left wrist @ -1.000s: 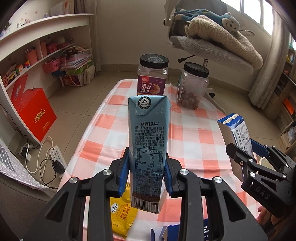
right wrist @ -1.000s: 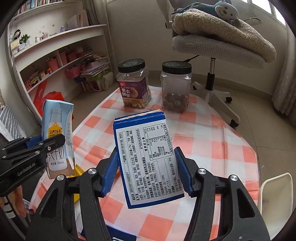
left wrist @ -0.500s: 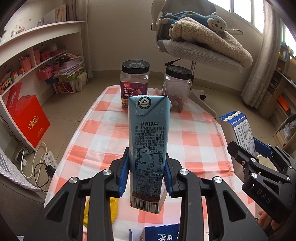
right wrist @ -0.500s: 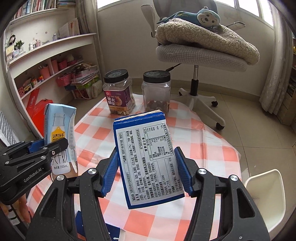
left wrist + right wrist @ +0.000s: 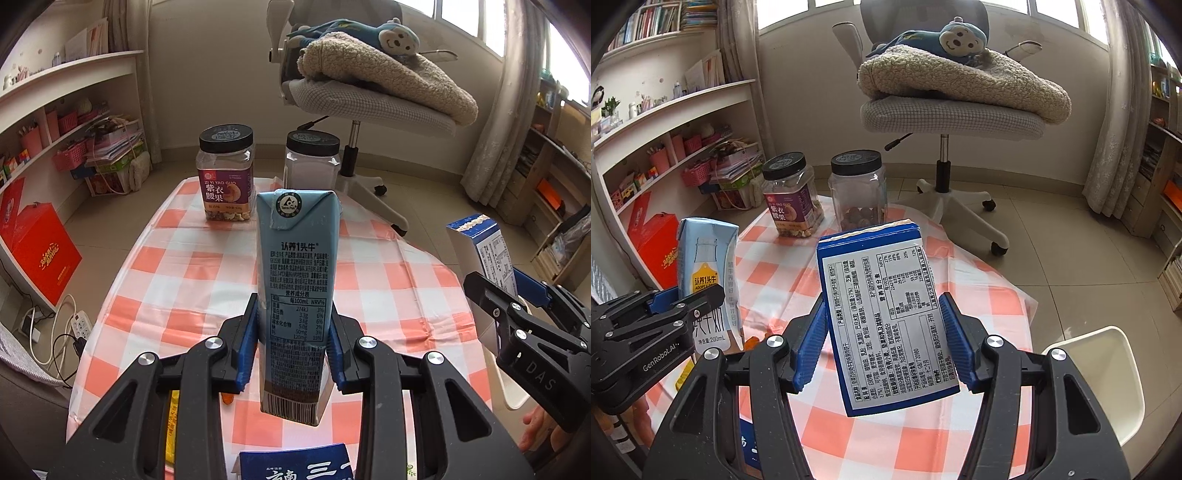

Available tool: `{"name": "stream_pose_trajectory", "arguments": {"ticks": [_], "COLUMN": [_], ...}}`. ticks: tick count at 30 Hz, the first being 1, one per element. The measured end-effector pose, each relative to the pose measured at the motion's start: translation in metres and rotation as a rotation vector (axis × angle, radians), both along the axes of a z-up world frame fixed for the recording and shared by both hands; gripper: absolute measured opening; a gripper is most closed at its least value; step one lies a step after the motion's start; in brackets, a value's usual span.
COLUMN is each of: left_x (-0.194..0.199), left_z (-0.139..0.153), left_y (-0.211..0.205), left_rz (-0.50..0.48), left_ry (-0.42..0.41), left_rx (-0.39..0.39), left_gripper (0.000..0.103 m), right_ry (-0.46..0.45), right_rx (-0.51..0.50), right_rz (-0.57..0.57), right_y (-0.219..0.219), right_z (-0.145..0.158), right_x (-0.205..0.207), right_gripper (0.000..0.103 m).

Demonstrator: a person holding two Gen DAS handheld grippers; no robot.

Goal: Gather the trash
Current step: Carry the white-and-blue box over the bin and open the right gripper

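My left gripper (image 5: 293, 356) clamps a pale blue milk carton (image 5: 297, 291) upright above the orange-and-white checked tablecloth (image 5: 369, 273); my right gripper (image 5: 882, 343) pinches a blue-edged white snack box (image 5: 886, 317), tilted; I'd keep both squeezes firm and carry them level to the white bin (image 5: 1108, 373) off the table's right edge; the two black-lidded jars (image 5: 792, 194) stand well apart, so the path looks open.

milk carton (image 5: 297, 295): pale blue, tall, printed nutrition panel, upright, sealed top, raised clear of checked surface (image 5: 177, 258) | biscuit box (image 5: 886, 317): blue-edged, white label panel, tilted slightly back and to one side, off surface | yellow packet (image 5: 171, 424): flat on surface, near edge, mostly hidden
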State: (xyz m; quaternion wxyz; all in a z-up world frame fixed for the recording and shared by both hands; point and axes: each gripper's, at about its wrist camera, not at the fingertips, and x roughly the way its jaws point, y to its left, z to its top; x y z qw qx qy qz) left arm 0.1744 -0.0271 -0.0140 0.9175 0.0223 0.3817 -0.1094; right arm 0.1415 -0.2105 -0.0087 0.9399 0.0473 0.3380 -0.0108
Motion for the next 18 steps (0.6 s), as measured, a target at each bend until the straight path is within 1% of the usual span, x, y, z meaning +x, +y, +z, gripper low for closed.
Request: {"name": "stream_pose_trajectory", "arguments": {"ticks": [10, 18], "left_x": [-0.004, -0.007], "left_z": [-0.005, -0.01], "left_y": [-0.031, -0.055], "left_rz": [-0.055, -0.093], "left_ry": [0.008, 0.014], "left_rx": [0.007, 0.01], "left_gripper": [0.032, 0.032], "right_ry": [-0.006, 0.011], "right_rx": [-0.001, -0.009], "right_rz": [-0.105, -0.229], "right_y": [-0.047, -0.101], "right_z": [0.005, 0.005], "right_x": [-0.02, -0.037], "right_gripper": [0.056, 0.056]}}
